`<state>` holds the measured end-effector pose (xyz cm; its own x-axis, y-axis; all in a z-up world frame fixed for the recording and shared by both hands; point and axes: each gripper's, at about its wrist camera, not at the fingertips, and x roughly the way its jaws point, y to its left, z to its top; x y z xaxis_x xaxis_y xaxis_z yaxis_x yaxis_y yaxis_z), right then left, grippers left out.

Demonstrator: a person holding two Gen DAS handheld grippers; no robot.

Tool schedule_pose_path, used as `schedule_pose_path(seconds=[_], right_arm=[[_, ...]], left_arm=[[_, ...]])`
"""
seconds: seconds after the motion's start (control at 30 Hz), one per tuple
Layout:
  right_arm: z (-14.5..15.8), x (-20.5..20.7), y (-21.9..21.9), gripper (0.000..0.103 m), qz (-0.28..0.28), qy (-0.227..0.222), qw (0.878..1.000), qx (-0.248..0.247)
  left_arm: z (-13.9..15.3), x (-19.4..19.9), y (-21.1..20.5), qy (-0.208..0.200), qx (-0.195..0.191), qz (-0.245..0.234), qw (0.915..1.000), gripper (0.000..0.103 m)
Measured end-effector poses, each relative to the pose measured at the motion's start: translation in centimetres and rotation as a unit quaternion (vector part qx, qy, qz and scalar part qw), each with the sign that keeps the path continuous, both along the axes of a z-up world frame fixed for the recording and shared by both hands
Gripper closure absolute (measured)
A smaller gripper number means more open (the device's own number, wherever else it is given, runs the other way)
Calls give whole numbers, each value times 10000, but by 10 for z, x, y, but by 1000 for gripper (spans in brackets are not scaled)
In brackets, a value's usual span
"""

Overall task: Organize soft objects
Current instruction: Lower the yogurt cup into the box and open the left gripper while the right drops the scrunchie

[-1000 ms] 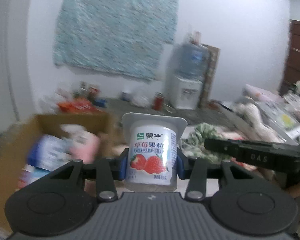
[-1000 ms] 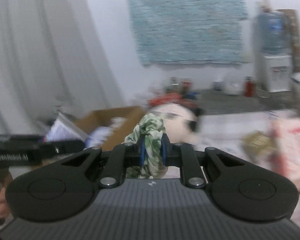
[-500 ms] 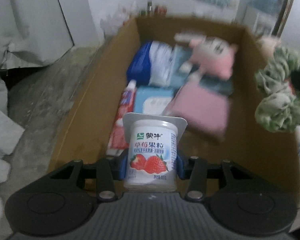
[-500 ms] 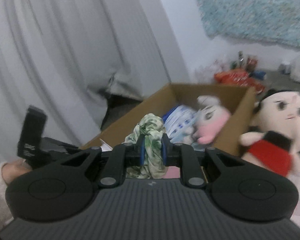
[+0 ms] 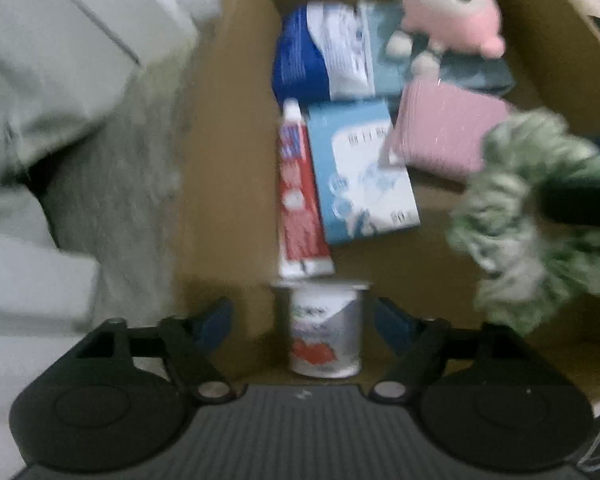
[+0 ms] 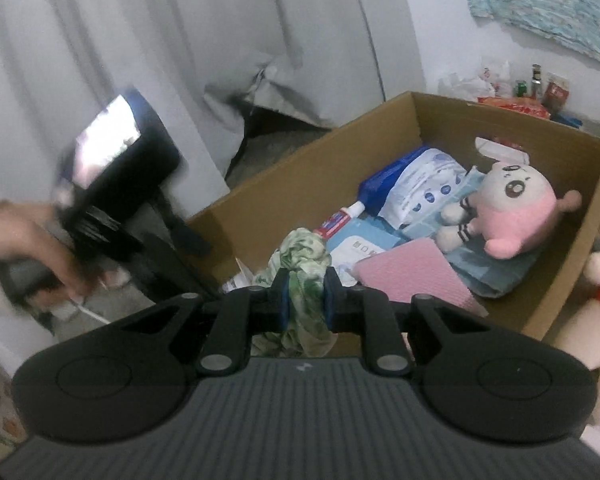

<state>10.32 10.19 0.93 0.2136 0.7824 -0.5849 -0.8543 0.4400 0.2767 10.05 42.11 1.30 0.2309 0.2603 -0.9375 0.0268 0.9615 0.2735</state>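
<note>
The left hand-held gripper [image 5: 304, 316] points down into the box [image 5: 228, 128]. Its jaws are opening, and the cup [image 5: 325, 334] stands upright between them at the bottom middle of the frame, with gaps on both sides. The right hand-held gripper [image 6: 305, 294] is closed on the green scrunchie [image 6: 305, 256]. The box lies just ahead of it, toward the upper right, so that hand probably drops next.
</note>
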Motion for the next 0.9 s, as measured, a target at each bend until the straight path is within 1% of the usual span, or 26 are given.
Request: schedule_pose_path(seconds=[0.03, 0.07, 0.1, 0.13, 0.17, 0.2, 0.23, 0.3, 0.33, 0.37, 0.43, 0.47, 0.5, 0.53, 0.57, 0.63, 0.7, 0.73, 0.77, 0.8, 0.87, 0.9], right_arm=[[-1, 0, 6, 87, 38, -7, 9999, -105], [-3, 5, 4, 87, 69, 31, 9998, -175], [-5, 7, 6, 87, 114, 87, 9996, -249], [-8, 7, 12, 87, 177, 168, 9991, -349], [-11, 9, 11, 87, 218, 216, 9986, -441], [-13, 9, 16, 87, 301, 230, 9976, -572], [-15, 7, 22, 87, 405, 183, 9965, -714], [-19, 3, 37, 87, 673, -11, 9921, -1061], [-21, 2, 45, 87, 774, -29, 9897, -1203], [-24, 2, 52, 87, 870, -1, 9874, -1319], [-32, 5, 69, 87, 1075, 205, 9819, -1547], [-38, 6, 78, 87, 1215, 320, 9774, -1700], [-42, 6, 86, 87, 1223, 371, 9750, -1817], [-44, 7, 92, 86, 1126, 332, 9753, -1869], [-44, 3, 97, 82, 1179, 173, 9748, -1885], [-51, -1, 113, 77, 1399, -130, 9642, -2251], [-64, -1, 128, 70, 1684, 17, 9493, -2656], [-67, -1, 132, 59, 1684, 7, 9464, -2757], [-70, -1, 134, 47, 1626, -58, 9442, -2862], [-69, -1, 135, 43, 1568, -156, 9436, -2912], [-61, -1, 132, 27, 1505, -260, 9479, -2797], [-56, -2, 129, 27, 1503, -305, 9494, -2741]], left_arm=[[4, -2, -2, -105, 123, -101, 9998, 47], [6, -3, -4, -203, 145, -229, 9994, 58], [5, -2, -6, -213, 99, -308, 9992, 69], [1, -1, -6, -145, 10, -351, 9993, 72], [-2, -2, -6, -101, -21, -330, 9994, 72], [-3, -5, -6, -148, -16, -300, 9994, 71], [-4, -3, -6, -230, -7, -304, 9993, 71], [3, -17, 0, -466, -47, -253, 9986, 66], [6, -20, 2, -551, -59, -212, 9982, 65], [12, -19, 4, -643, -60, -175, 9978, 64], [22, -30, 9, -805, -33, -152, 9966, 62], [27, -34, 10, -886, -7, -158, 9959, 59], [31, -39, 11, -977, 27, -171, 9951, 54], [34, -42, 10, -1021, 62, -206, 9945, 53], [36, -45, 10, -1061, 99, -240, 9940, 51], [43, -51, 7, -1157, 167, -309, 9927, 47], [48, -55, 4, -1248, 173, -347, 9914, 41], [51, -57, 2, -1290, 168, -370, 9908, 40], [53, -59, 0, -1316, 158, -400, 9904, 38], [56, -61, -3, -1344, 149, -440, 9898, 38], [59, -65, -6, -1378, 154, -466, 9892, 37], [60, -66, -7, -1396, 151, -472, 9890, 37]])
